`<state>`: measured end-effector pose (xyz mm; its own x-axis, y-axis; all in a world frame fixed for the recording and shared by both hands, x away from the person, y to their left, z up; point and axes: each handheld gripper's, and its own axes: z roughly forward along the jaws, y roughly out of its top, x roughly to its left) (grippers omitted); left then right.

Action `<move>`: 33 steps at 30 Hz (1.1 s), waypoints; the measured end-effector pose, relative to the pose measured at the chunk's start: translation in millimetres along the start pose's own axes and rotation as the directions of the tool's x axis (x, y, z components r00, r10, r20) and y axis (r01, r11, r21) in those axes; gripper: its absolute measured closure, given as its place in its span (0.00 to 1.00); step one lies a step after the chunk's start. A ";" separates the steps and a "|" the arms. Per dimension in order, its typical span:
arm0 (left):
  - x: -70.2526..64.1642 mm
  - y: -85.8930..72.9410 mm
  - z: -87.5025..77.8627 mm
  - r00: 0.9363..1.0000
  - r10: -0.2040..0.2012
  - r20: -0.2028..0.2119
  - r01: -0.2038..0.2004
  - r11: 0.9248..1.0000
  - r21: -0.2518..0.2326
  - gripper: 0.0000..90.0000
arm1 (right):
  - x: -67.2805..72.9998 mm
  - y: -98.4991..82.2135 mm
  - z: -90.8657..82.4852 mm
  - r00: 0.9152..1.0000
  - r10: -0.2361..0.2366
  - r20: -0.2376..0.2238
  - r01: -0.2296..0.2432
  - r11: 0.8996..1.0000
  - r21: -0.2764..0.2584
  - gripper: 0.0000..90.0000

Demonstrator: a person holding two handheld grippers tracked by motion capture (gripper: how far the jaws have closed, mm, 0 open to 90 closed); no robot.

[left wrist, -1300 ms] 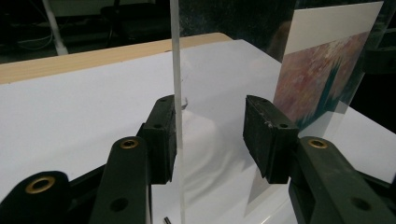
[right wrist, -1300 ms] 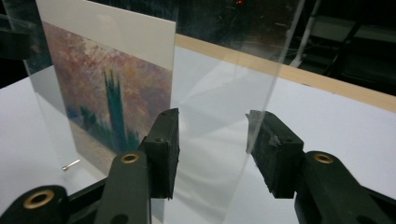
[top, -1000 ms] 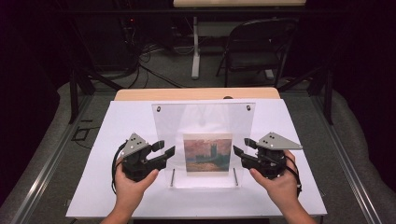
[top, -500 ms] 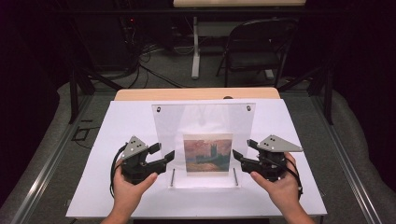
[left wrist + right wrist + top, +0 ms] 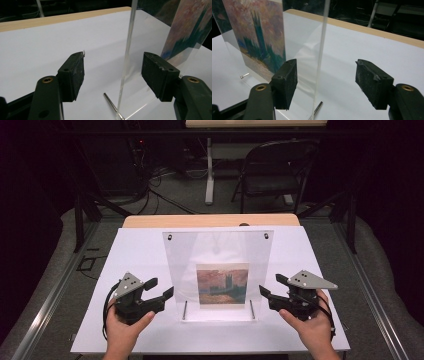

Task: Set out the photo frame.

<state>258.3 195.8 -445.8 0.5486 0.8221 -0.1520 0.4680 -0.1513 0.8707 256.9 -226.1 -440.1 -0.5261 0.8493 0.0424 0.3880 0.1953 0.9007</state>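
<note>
A clear acrylic picture stand [image 5: 217,252] stands upright on the white table [image 5: 140,255], resting on two metal pins [image 5: 184,310]. A painted picture [image 5: 222,284] of towers over water sits low in it. My left gripper [image 5: 161,288] is at the stand's left edge and my right gripper [image 5: 271,285] at its right edge. Both have just been opening. In the left gripper view the panel's edge [image 5: 127,50] rises between the spread jaws of the left gripper [image 5: 113,67], with no pad touching it. The right gripper [image 5: 328,77] likewise straddles the panel's edge [image 5: 322,45], pads clear.
A wooden strip [image 5: 210,220] borders the table's far side. Beyond it are a folding chair [image 5: 272,172], a table leg and cables on the dark floor. Metal rails [image 5: 55,290] run along both sides of the table.
Both grippers' jaws have spread wider and both hands have drawn slightly outward and toward the near edge, away from the stand. The stand has stayed upright in place.
</note>
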 end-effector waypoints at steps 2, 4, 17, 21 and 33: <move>4.8 -4.0 -4.2 1.000 -0.004 -0.010 0.004 1.000 -0.004 0.39 | -3.9 -4.4 -4.1 1.000 0.009 0.010 -0.009 1.000 -0.003 0.37; 11.0 -9.1 -7.2 0.999 -0.015 -0.037 0.014 1.000 -0.013 0.39 | -7.5 -9.4 -7.6 0.999 0.029 0.021 -0.029 1.000 0.000 0.37; 48.0 -37.0 -5.4 0.988 -0.106 -0.116 0.105 0.994 -0.007 0.40 | -32.7 -30.6 -8.5 0.991 0.075 0.112 -0.076 0.997 0.006 0.37; 54.0 -45.6 1.7 0.986 -0.109 -0.122 0.111 0.994 0.009 0.40 | -39.7 -43.8 3.8 0.987 0.090 0.133 -0.096 0.995 0.038 0.38; 63.0 -65.2 21.8 0.987 -0.082 -0.138 0.092 0.994 0.064 0.40 | -46.5 -75.6 34.1 0.987 0.107 0.123 -0.124 0.983 0.136 0.38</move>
<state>277.4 245.6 -522.3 0.4073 0.8996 -0.1572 0.5597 -0.1099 0.8213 277.9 -263.6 -524.9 -0.3847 0.9190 0.0857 0.5493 0.1534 0.8214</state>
